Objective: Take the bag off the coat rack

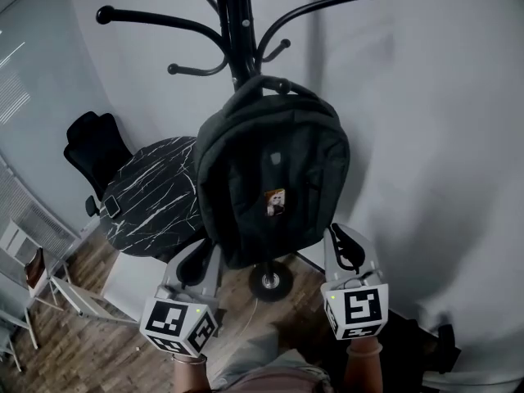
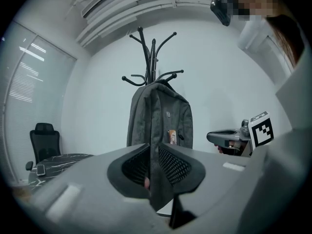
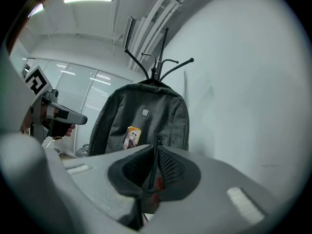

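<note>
A dark grey backpack point(image 1: 270, 178) hangs by its top loop from the black coat rack point(image 1: 237, 23), its front pocket carrying a small picture tag. Both grippers are held level just below and in front of it, apart from the fabric. My left gripper point(image 1: 199, 258) is under the bag's left bottom corner, my right gripper point(image 1: 348, 248) under its right one. In the left gripper view the backpack point(image 2: 163, 121) shows ahead through a narrow gap between the jaws of the left gripper point(image 2: 152, 152). My right gripper point(image 3: 157, 147) shows only a thin slit, nothing in it, with the backpack point(image 3: 141, 121) beyond.
A round black marble-patterned table point(image 1: 151, 195) and a black office chair point(image 1: 94, 150) stand left of the rack. The rack's round base point(image 1: 272, 281) sits on the wooden floor between the grippers. A white wall is right behind the rack. White furniture point(image 1: 33, 285) stands at the far left.
</note>
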Available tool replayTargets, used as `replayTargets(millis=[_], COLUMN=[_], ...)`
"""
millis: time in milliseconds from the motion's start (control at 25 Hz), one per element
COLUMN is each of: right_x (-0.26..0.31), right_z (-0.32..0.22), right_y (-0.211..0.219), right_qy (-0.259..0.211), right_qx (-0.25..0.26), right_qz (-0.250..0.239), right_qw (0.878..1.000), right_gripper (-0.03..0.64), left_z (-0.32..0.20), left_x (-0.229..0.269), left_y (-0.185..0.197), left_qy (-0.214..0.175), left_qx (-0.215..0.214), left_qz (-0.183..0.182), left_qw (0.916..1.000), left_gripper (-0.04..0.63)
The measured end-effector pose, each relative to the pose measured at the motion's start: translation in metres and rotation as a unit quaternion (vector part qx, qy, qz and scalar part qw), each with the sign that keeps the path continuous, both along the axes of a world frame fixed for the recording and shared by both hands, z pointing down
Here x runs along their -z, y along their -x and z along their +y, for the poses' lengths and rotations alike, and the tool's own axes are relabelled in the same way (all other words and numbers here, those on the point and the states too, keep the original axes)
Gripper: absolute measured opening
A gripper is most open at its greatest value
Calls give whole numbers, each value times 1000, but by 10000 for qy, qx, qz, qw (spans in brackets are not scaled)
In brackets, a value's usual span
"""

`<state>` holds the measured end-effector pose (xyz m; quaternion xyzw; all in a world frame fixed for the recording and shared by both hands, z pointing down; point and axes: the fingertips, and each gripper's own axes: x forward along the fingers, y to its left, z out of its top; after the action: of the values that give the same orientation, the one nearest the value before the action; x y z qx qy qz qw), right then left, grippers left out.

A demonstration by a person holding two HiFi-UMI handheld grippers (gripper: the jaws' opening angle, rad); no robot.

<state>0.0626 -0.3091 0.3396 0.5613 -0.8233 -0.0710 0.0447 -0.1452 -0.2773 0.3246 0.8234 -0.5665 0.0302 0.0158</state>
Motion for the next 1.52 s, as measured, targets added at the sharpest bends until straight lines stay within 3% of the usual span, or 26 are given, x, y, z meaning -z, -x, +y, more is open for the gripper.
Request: replayTargets(millis=[560,840,1280,1520], right_x=[-10,-21,-48,-64], right_z=[-44,-63,-92,-102], right_y=[-10,-16,-22,-20], right_qy=[210,351,671,920], right_qx=[-360,-399,-427,-330], right_qz=[140,168,232,26], right_qw=[9990,9984,9966,9952], right_gripper=[89,124,190,213], left_z=[-33,-47,-61,-69], left_x=[-8,-26,-45,-57], left_y=[22,21,25,20], left_qy=[183,496,763,945], left_qx=[-31,-126,-147,-266], left_qz=[62,106,237,294], left_qw=[9998,9986,9967,9947], left_gripper=[149,203,218,219])
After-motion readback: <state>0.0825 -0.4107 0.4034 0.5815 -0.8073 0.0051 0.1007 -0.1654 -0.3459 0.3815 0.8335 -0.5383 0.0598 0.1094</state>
